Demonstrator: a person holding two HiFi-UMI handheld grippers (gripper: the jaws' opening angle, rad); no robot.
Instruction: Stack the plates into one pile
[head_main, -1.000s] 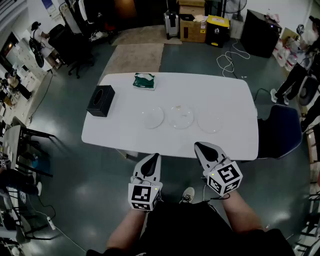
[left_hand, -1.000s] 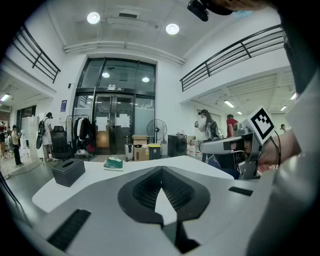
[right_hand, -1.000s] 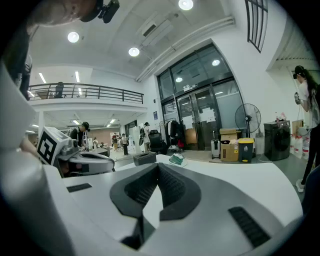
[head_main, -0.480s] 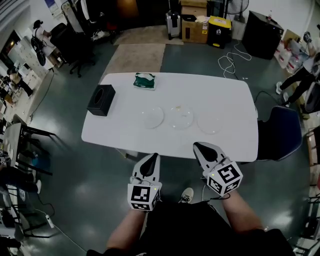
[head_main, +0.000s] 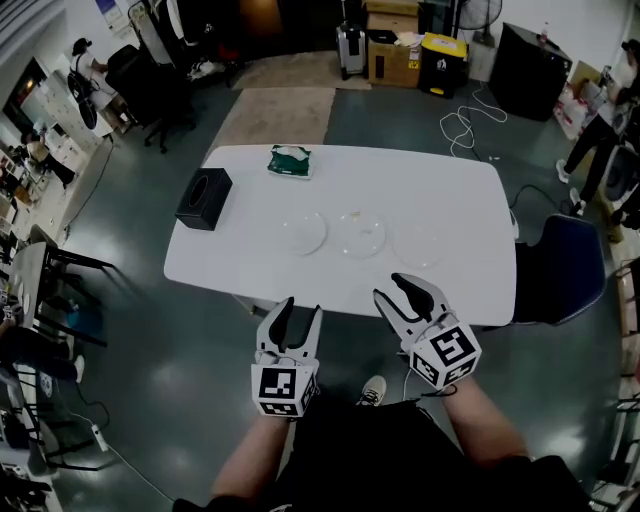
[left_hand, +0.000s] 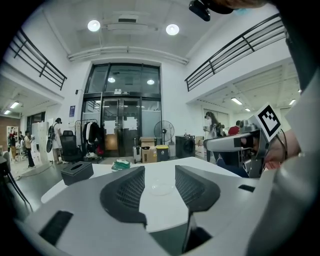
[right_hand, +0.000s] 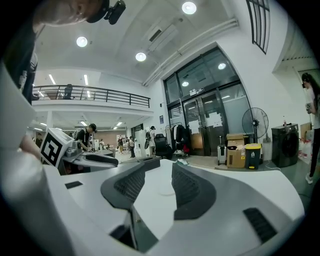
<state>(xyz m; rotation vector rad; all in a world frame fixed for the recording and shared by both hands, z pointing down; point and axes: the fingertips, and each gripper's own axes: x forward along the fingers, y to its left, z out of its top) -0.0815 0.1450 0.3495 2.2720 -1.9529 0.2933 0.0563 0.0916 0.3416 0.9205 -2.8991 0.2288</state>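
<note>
White surface (head_main: 450, 190), centre frame. Left gripper (head_main: 298, 310) and right gripper (head_main: 392, 288) sit lower centre, off its near edge. Fingers of both are spread, have just been opening, and grip nothing. Black tissue box (head_main: 204, 199) at the surface's left end. Clear plates in a row mid-surface, apart, unstacked: left plate (head_main: 304, 232), middle plate (head_main: 361, 233), right plate (head_main: 419, 243). Green packet (head_main: 290, 161) near the far edge.
</note>
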